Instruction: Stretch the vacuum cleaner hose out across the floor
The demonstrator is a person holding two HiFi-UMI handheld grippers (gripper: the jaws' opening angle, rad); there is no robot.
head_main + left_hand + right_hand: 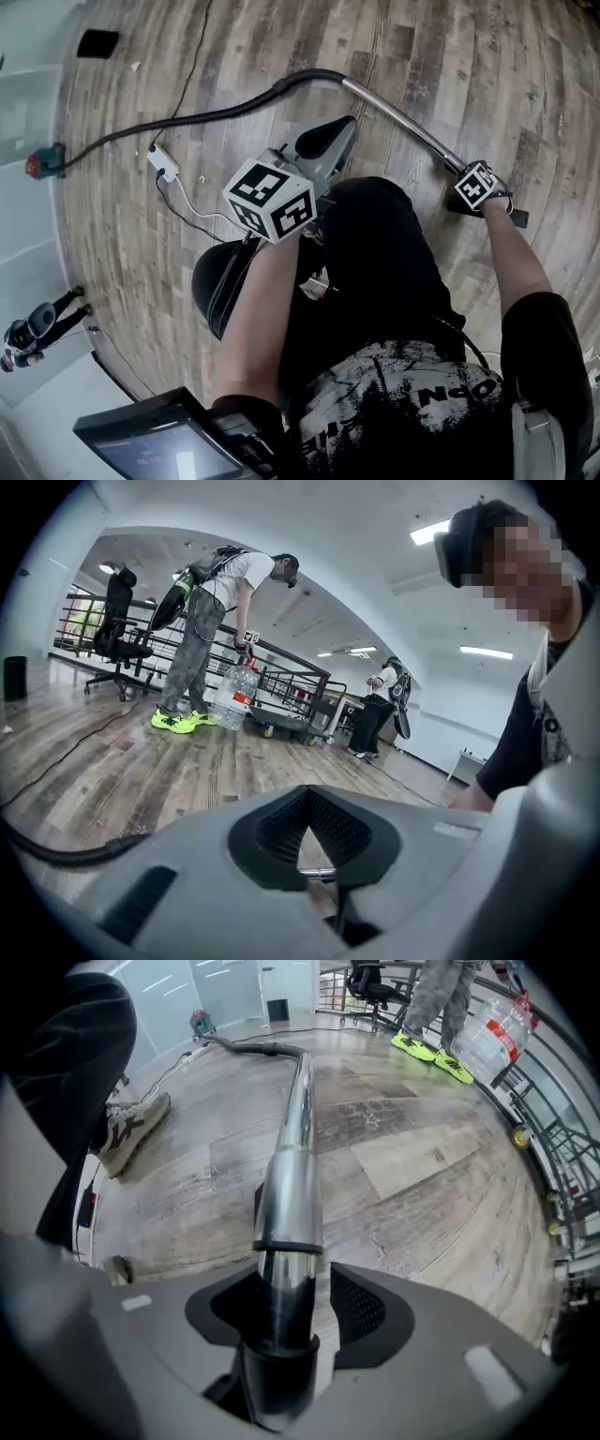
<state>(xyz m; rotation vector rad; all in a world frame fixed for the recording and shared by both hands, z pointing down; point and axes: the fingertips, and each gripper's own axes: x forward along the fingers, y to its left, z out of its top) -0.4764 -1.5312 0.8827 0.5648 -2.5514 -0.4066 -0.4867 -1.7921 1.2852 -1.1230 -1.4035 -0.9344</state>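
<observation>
One wide wooden floor (469, 56) carries everything here. Across it the black vacuum cleaner hose (187, 117) lies in a long, shallow curve from a red and teal object (42, 161) by the wall to a bend, where a shiny metal tube (291, 1194) takes over and slants toward the person's right. The right gripper (298, 1307) points down over that tube's lower end, its jaws spread wide with the tube standing between them and floor showing beside one pad. The left gripper (309, 841) hangs above the floor, jaws closed together on nothing. A small white plug block (162, 161) lies near the hose
</observation>
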